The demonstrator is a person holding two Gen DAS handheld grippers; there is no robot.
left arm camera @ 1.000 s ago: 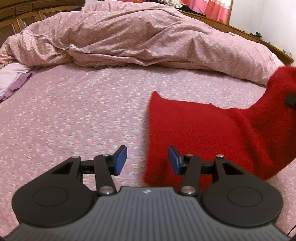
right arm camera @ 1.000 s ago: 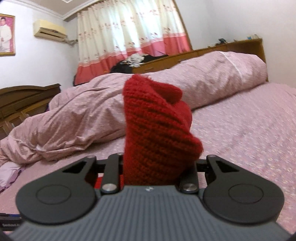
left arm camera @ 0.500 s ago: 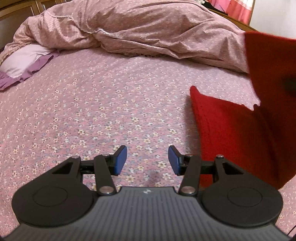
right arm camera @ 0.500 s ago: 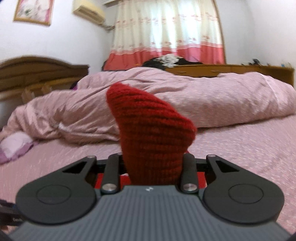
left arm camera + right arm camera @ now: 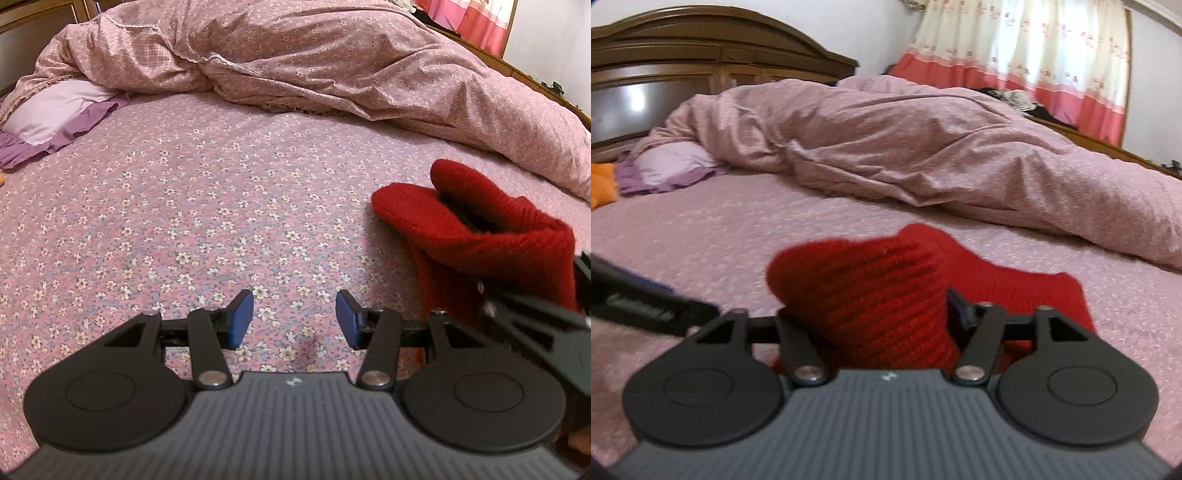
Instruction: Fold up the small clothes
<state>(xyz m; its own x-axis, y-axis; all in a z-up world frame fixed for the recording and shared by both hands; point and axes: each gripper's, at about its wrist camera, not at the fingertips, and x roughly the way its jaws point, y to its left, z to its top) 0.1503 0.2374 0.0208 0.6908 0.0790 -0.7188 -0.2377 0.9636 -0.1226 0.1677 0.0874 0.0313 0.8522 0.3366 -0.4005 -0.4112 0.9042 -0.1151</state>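
Two claws work over the floral bed (image 5: 192,221). Left claw (image 5: 294,319) hangs open and empty. Right claw (image 5: 882,325) is opening, the red knit garment (image 5: 886,291) between its jaws, bunched on the bed's near right.

We see a red knit (image 5: 871,295), coarse and ribbed, its fuzzy wool catching light at the edges (image 5: 491,236). The sheet (image 5: 221,206) looks like thin matt cotton printed with small flowers, smooth but faintly dimpled. The duvet (image 5: 923,147) is soft, crumpled cloth, matt too. The pillow (image 5: 62,107) has a smoother lilac fabric with a frilled hem. Behind, the headboard (image 5: 701,48) is dark varnished wood, glossy enough to mirror a light. Both grippers (image 5: 295,317) (image 5: 882,317) are matt black plastic with ribbed grey housings, shiny metal pins and blue rubbery pads (image 5: 240,317).
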